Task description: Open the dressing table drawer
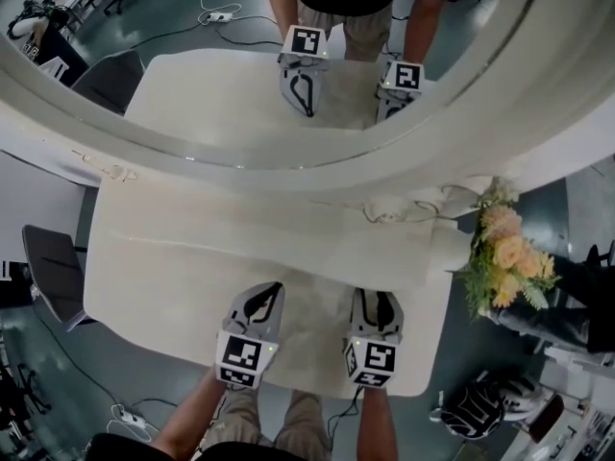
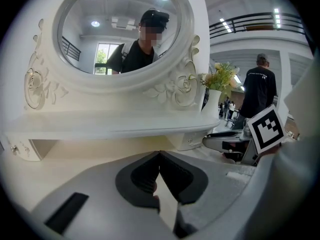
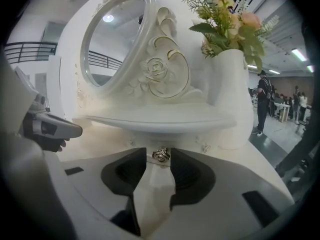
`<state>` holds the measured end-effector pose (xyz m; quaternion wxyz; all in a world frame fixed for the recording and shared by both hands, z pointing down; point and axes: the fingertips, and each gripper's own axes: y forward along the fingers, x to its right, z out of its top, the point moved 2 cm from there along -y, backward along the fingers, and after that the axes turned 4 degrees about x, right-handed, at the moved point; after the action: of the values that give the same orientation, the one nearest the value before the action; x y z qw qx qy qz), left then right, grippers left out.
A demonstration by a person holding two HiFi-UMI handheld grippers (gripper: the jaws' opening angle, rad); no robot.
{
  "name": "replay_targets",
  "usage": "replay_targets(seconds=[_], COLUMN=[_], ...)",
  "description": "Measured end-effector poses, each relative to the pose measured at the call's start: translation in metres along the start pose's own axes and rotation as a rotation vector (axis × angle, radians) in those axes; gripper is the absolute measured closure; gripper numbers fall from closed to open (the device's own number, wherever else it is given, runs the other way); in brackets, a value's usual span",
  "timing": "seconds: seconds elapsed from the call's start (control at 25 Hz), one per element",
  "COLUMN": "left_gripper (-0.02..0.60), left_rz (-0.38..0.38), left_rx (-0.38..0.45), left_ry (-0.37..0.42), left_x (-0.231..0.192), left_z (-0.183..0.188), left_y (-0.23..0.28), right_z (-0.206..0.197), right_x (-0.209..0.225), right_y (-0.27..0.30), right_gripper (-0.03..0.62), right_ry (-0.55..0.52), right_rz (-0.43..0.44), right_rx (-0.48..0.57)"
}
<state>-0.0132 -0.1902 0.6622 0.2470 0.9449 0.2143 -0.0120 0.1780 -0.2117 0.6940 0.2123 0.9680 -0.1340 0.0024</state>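
Note:
The white dressing table carries a raised shelf and an oval mirror. In the right gripper view a small metal drawer knob sits under the shelf, on the drawer front. My right gripper is open, its two fingertips on either side of that knob and not clamped on it. In the head view the right gripper is at the table's front right, and the shelf hides the drawer. My left gripper hovers beside it over the tabletop. Seen from its own camera, the left gripper is shut on nothing.
A white vase of peach and yellow flowers stands at the table's right end, close to the right gripper. A person in dark clothes stands beyond the table. A black chair is at the left.

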Motion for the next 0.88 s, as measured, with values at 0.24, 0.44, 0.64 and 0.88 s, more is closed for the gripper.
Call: replay_targets(seconds=[0.24,0.44,0.64,0.88], left_gripper=[0.578,0.578,0.578,0.578], left_rz=[0.007,0.005,0.002,-0.006], left_rx=[0.0,-0.002,-0.004,-0.005], left_ry=[-0.011,-0.01,-0.011,-0.009], left_x=[-0.002,-0.0011,0.0005,0.004], left_z=[-0.0013,-0.0021,-0.0048,-0.0074], left_y=[-0.0014,-0.0039,-0.0044,-0.0064], right_z=[0.0001,0.0007,0.0007,-0.0018], right_x=[0.0002,0.002,0.0021,0.0029], right_y=[0.0021,0.0013,0.0019,0.0017], right_gripper=[0.464,0.497,0.502,0.502], right_ry=[-0.011,-0.016,-0.029,-0.031], right_rz=[-0.009,-0.033,-0.043,-0.055], right_rx=[-0.003,-0.002,-0.002,0.004])
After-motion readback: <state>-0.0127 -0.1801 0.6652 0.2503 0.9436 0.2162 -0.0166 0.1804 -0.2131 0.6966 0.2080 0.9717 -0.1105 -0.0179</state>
